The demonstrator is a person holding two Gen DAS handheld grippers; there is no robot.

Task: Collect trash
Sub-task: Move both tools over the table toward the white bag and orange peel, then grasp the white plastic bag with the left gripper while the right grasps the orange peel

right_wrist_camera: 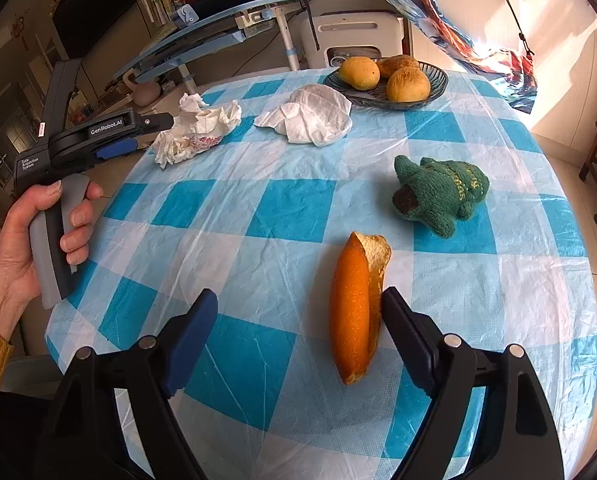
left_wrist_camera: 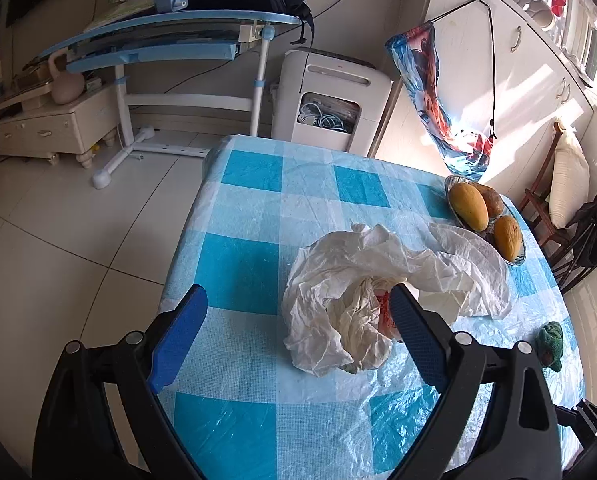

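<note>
My right gripper (right_wrist_camera: pixel 298 308): jaws spread, gripping nothing.
Orange peel (right_wrist_camera: pixel 356 312): lower centre of my right view, lying between the fingers, close against the right-hand one.
My left gripper (left_wrist_camera: pixel 298 304): released, wide apart.
Crumpled tissue (left_wrist_camera: pixel 362 300): centre of my left view, against the right finger (left_wrist_camera: pixel 414 332).
Second tissue (right_wrist_camera: pixel 310 114): farther up, beside the fruit bowl (right_wrist_camera: pixel 438 80).

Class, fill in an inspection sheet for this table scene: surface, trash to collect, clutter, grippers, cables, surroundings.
Surface: checked tablecloth, plastic-covered.
Trash: orange peel; crumpled tissue; white tissue.
Clutter: green knitted toy; fruit bowl.
Grippers: left gripper open, one finger against the crumpled tissue; right gripper open, peel between the fingers, unpressed.
Cables: dark cord hanging by cabinets.
Surroundings: desk, white appliance, chair.
</note>
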